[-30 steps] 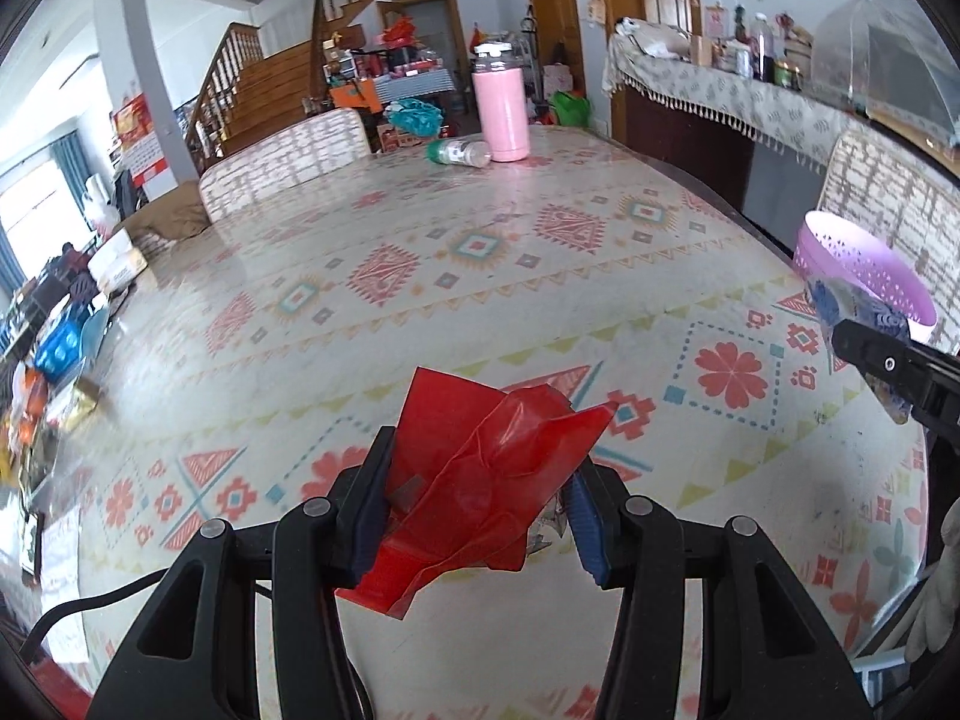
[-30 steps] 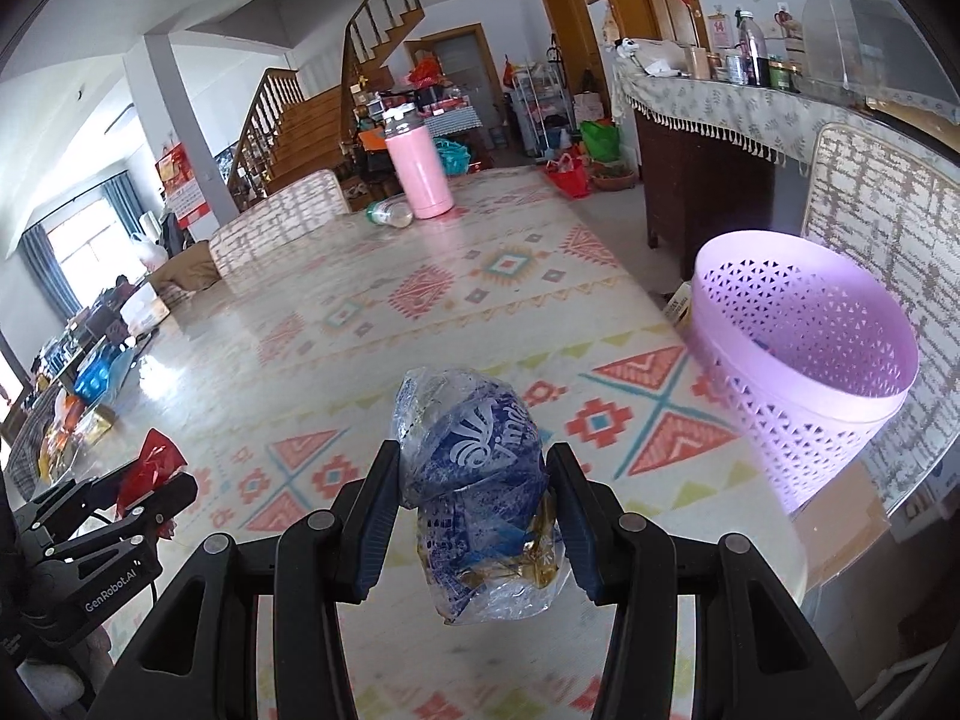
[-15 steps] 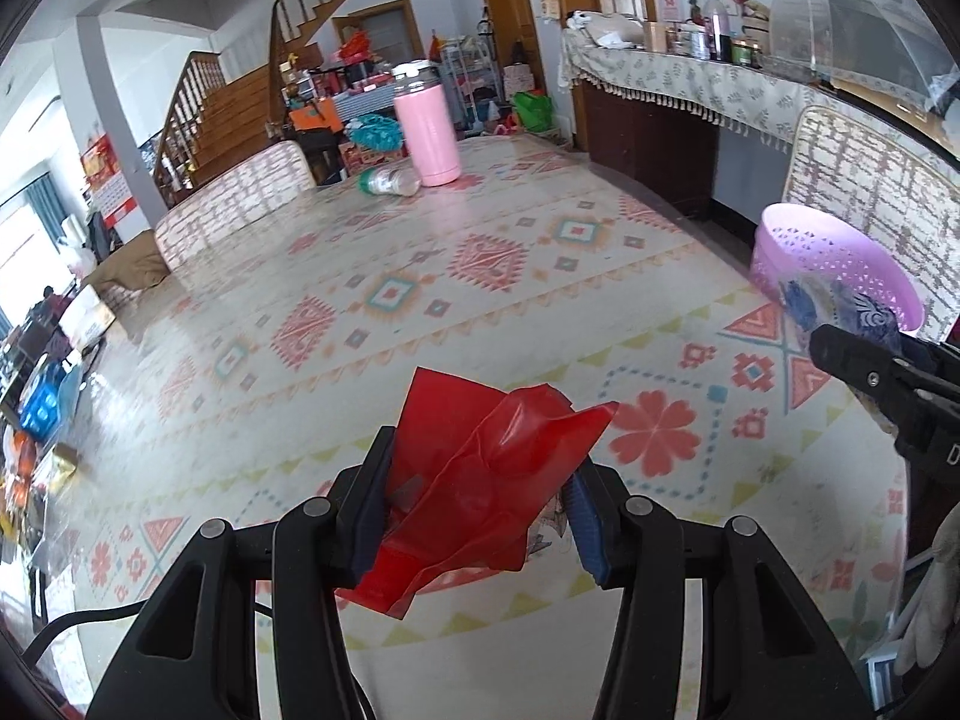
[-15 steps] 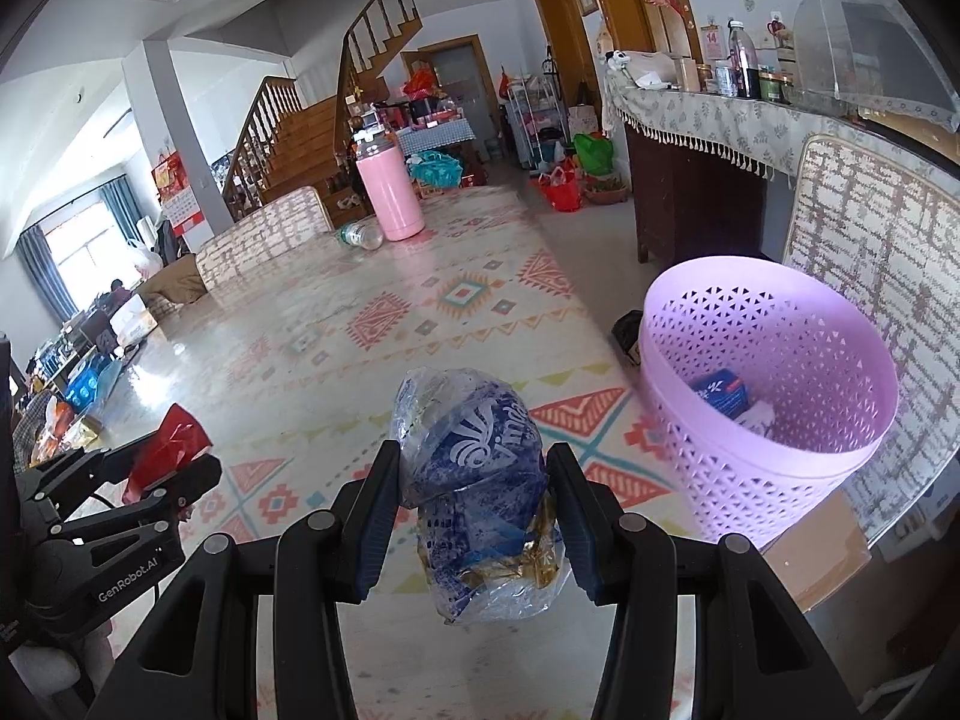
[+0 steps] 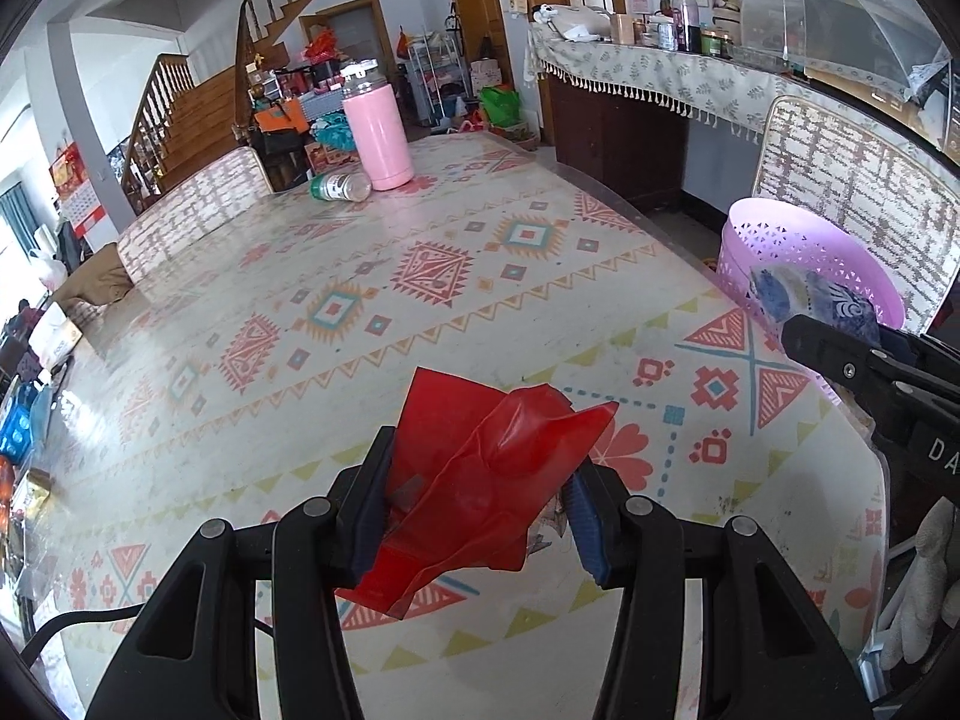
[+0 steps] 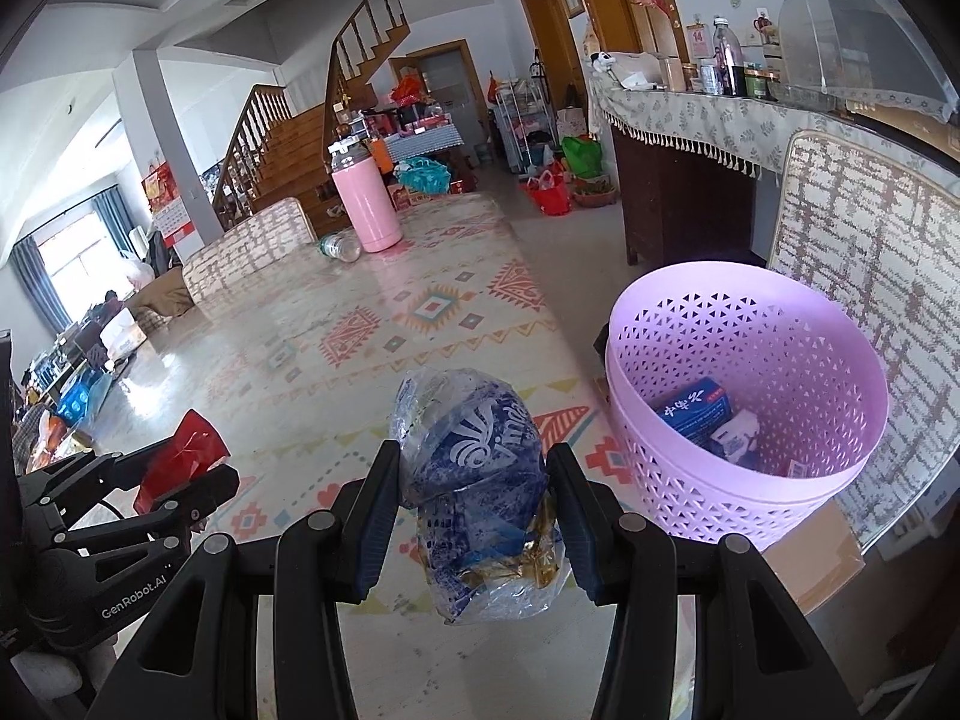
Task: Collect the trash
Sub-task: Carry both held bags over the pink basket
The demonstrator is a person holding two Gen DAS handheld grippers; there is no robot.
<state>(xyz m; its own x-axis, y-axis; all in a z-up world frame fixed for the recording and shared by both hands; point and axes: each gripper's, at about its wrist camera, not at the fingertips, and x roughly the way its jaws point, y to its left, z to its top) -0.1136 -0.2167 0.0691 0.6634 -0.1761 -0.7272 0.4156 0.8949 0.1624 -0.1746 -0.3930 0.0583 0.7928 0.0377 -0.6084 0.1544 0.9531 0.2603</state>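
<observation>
My left gripper (image 5: 477,498) is shut on a crumpled red plastic wrapper (image 5: 486,474), held above the patterned table (image 5: 360,312). The same wrapper (image 6: 183,459) shows at the left of the right wrist view. My right gripper (image 6: 474,504) is shut on a crumpled blue and clear plastic bag (image 6: 474,480) near the table's right edge. That bag (image 5: 810,300) appears at the right of the left wrist view. A lilac perforated waste basket (image 6: 744,480) stands just right of the right gripper, off the table edge, with a blue packet (image 6: 693,411) and other scraps inside. The basket (image 5: 780,240) is also beyond the table corner.
A tall pink flask (image 5: 378,129) and a lying clear bottle (image 5: 336,186) sit at the table's far end. Woven chair backs stand at the far left (image 5: 192,204) and behind the basket (image 6: 870,252). A draped sideboard (image 6: 708,120) with jars runs along the right wall.
Both grippers have moved right toward the basket with their loads. The basket has grown larger in the right wrist view and its inside now shows.
</observation>
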